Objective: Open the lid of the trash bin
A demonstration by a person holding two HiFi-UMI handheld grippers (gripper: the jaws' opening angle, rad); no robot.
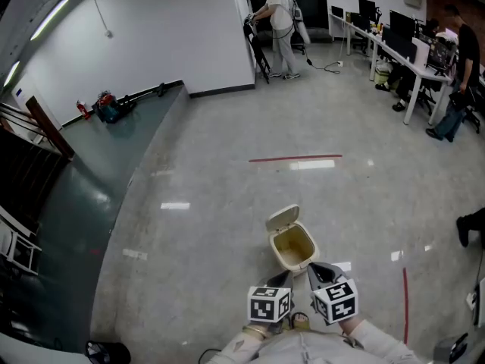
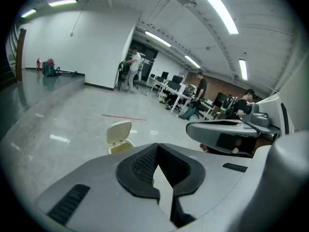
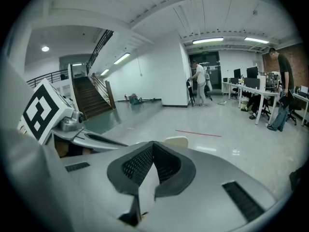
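A small cream trash bin [image 1: 292, 249] stands on the grey floor just ahead of me, its flip lid [image 1: 283, 218] tilted up and back so the empty inside shows. My left gripper [image 1: 285, 277] and right gripper [image 1: 315, 268] hover side by side just short of the bin's near rim, both shut and holding nothing. In the left gripper view the raised lid [image 2: 119, 131] shows above the closed left gripper [image 2: 157, 150]. The right gripper view shows only the lid's top edge [image 3: 176, 140] beyond the shut right gripper [image 3: 153, 147].
A red tape line [image 1: 295, 158] crosses the floor beyond the bin, and another [image 1: 405, 294] runs at the right. A dark green ramp [image 1: 91, 196] and stairs lie to the left. Desks [image 1: 402, 48] with people stand far right; one person [image 1: 279, 25] stands at the back.
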